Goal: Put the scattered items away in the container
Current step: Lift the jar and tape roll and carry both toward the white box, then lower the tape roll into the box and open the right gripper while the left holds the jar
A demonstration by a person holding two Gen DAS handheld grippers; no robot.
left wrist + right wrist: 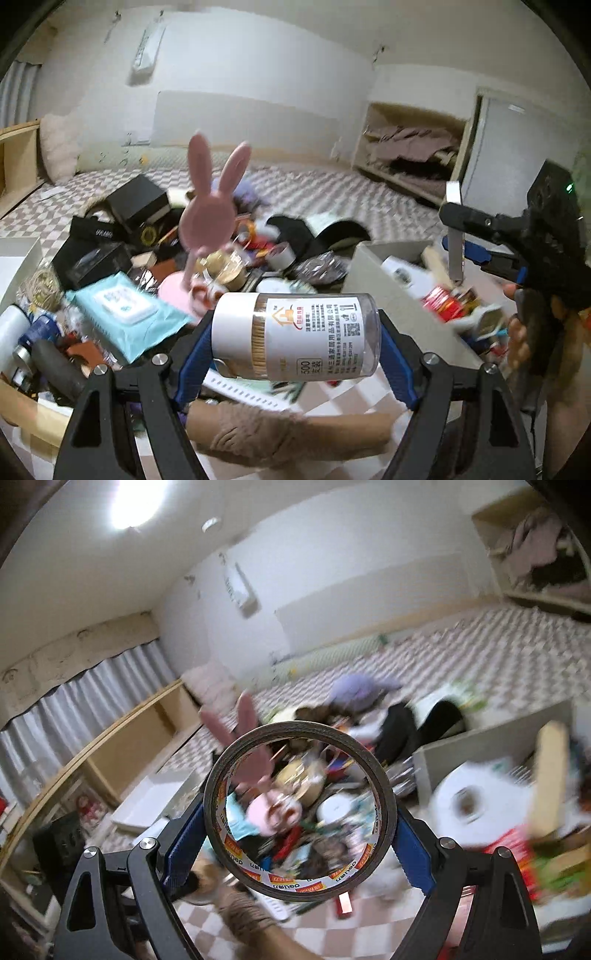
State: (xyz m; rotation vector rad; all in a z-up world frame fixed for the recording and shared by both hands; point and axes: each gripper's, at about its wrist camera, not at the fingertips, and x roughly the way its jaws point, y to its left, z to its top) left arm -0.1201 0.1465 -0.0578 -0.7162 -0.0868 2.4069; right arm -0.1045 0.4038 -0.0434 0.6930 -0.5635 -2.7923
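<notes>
Right now your left gripper (295, 341) pinches a clear cylindrical toothpick jar (295, 334), and your right gripper (299, 830) clamps a brown tape roll (299, 810). Farther off, the grey open box (384, 288) already holds several items, but a large pile, pink rabbit-eared mirror (208, 210) included, remains outside it.

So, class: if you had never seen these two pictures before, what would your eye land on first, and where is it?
Probably the clear jar of sticks, lying sideways in the left claw at the bottom of the left view. Next, the tape roll clamped in the right claw, which frames the clutter like a porthole. Behind the jar, a pink rabbit-eared mirror stands tall above the pile.
</notes>
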